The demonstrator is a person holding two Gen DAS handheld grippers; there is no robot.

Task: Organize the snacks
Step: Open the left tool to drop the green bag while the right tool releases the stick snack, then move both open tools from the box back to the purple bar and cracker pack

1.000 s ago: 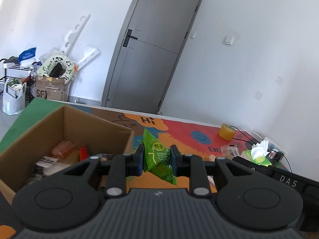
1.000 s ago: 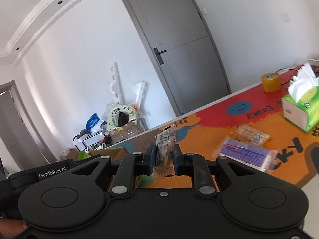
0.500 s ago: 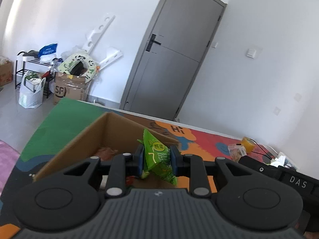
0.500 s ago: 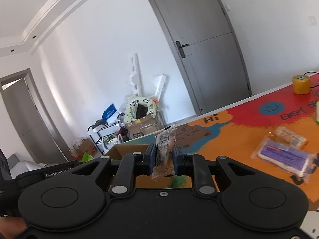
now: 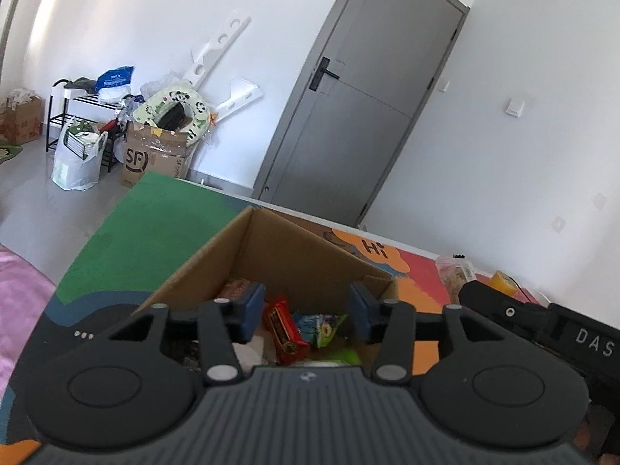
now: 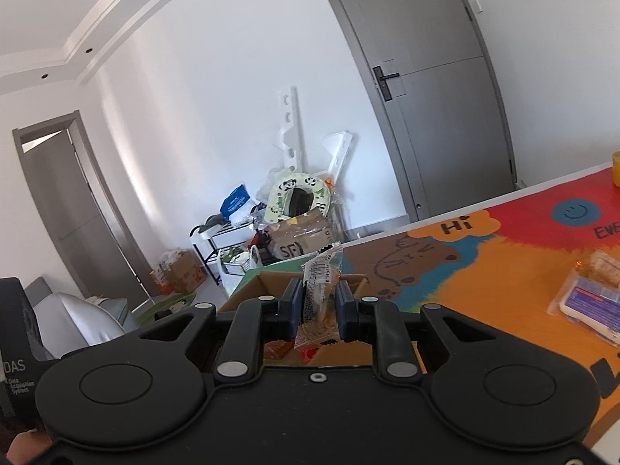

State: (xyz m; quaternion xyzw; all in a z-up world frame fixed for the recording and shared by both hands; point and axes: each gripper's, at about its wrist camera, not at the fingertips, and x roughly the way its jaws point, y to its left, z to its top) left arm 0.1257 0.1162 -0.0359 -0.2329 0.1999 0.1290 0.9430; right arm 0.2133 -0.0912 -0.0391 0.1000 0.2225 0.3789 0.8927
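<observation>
Left gripper (image 5: 306,312): jaws spread, empty, poised over the cardboard box (image 5: 294,255); green snack bag (image 5: 319,323) lies inside beside a red packet (image 5: 285,329). Right gripper (image 6: 317,306): clamped on a clear snack packet (image 6: 317,290), just above the box's near edge. Step: depositing. Next, probably: carry packet over the box opening, release.

The left gripper's body hides the near part of the cardboard box (image 5: 294,248). In the right wrist view, the yellow tape roll (image 6: 616,168) beyond that box is cut off by the frame edge.
</observation>
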